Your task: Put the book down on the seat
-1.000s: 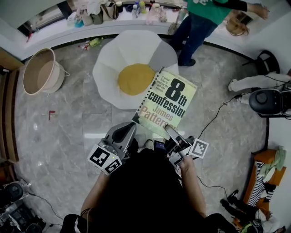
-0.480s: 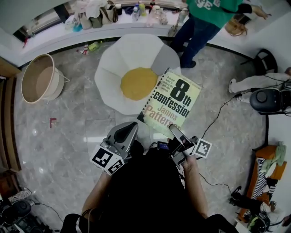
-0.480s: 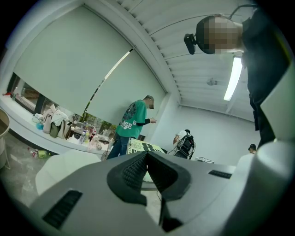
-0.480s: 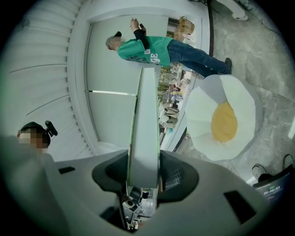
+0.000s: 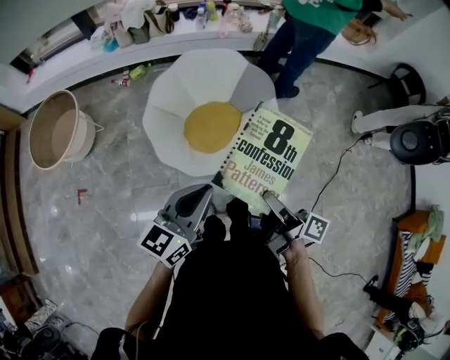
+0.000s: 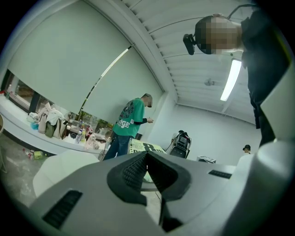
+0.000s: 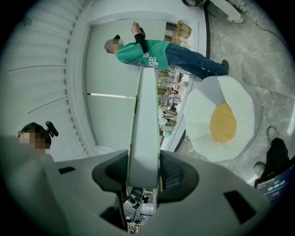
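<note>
Head view: I see the right gripper (image 5: pixel 271 203) pinching the near edge of the book (image 5: pixel 267 158), cover up, title readable. The book's far left corner overlaps the right rim of the egg-shaped seat (image 5: pixel 190 81), just beside its yellow centre (image 5: pixel 211 126); I can't tell from here if it touches. Left gripper (image 5: pixel 195 200) sits just left of the book, nothing in it. Tan bucket (image 5: pixel 55 130) is on the floor well left of the seat, person in green top (image 5: pixel 309 21) beyond it. Left gripper view: left gripper (image 6: pixel 146 156) has jaws pressed together, empty; the book (image 6: pixel 144 147) is just past the tips and the seat (image 6: pixel 60 163) low left. Right gripper view: right gripper (image 7: pixel 144 182) is clamped on the book (image 7: pixel 145 124), which runs edge-on straight up between the jaws; the seat (image 7: pixel 205 110) lies off to the right.
</note>
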